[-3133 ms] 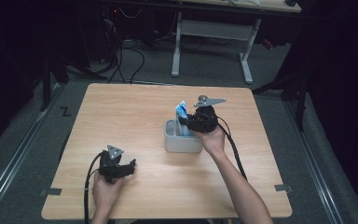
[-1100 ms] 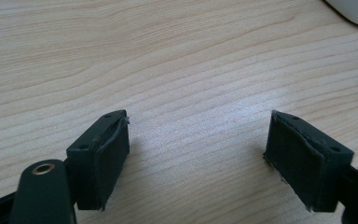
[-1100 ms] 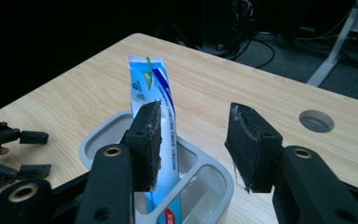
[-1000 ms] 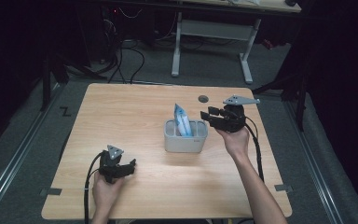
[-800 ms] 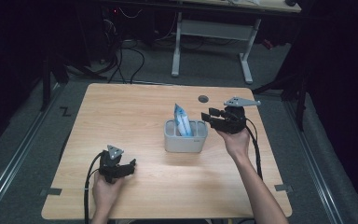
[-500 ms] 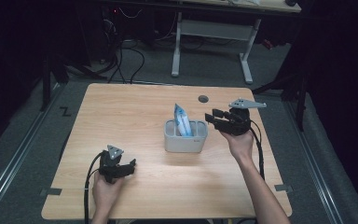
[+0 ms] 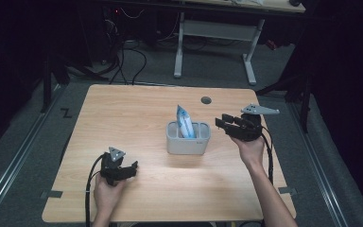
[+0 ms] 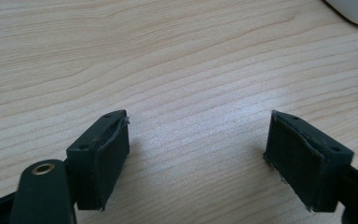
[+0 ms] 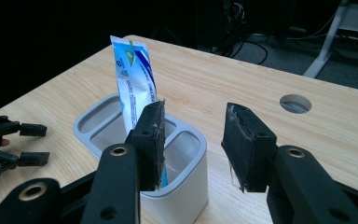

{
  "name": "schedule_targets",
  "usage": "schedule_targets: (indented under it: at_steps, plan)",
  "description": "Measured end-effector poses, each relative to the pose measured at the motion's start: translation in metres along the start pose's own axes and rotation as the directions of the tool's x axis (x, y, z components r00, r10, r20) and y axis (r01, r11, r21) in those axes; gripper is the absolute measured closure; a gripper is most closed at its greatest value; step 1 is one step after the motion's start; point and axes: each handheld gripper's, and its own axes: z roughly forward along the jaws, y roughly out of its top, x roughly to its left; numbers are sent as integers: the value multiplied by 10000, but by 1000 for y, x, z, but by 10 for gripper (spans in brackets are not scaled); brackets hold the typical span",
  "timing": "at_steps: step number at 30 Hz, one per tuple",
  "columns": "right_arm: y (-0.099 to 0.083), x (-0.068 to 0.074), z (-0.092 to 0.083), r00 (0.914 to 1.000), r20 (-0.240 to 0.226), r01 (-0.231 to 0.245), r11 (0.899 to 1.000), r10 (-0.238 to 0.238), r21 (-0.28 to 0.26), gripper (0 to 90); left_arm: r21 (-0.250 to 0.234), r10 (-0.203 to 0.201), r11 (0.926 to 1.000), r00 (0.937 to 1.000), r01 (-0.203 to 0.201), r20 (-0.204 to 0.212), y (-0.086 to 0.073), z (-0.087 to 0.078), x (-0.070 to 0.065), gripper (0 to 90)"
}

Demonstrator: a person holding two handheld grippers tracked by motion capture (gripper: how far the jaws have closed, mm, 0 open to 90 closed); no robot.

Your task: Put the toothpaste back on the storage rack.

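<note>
Dark room with grey floor (image 7: 23, 142), far behind a white-legged desk (image 7: 212, 42) and black cables. In the middle a light wooden rectangular table (image 7: 137, 113), with a round cable hole (image 7: 206, 100) near the far edge. At the table centre a small grey plastic holder with compartments (image 7: 188, 140); standing upright in its far-left compartment a white and blue foil sachet (image 7: 185, 121), top sticking above the rim, touched by no gripper. To the right of the holder, just beside it and raised above the table, right gripper (image 7: 223, 124), pointing left, jaws about half open, just been closing, holding nothing. At the near left, well apart from the holder, left gripper (image 7: 133, 166) low over bare wood, jaws wide open, holding nothing.
</note>
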Motion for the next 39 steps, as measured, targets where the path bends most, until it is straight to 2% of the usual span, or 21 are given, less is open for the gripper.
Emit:
schedule_targets:
  at_steps: [10,23,39]
  plan:
    - [-8,-2,-7,10000,-34,64,9998,-63,166,586,0,-1,10000,10000,1,0,0,0,0,218]
    - [-20,-10,-15,9998,214,1,10000,-2,13,565,-3,-1,10000,10000,1,-3,0,0,0,218]
    - [-37,-24,-26,9979,484,-428,9991,428,-20,564,-2,0,10000,10000,0,-3,0,0,0,218]
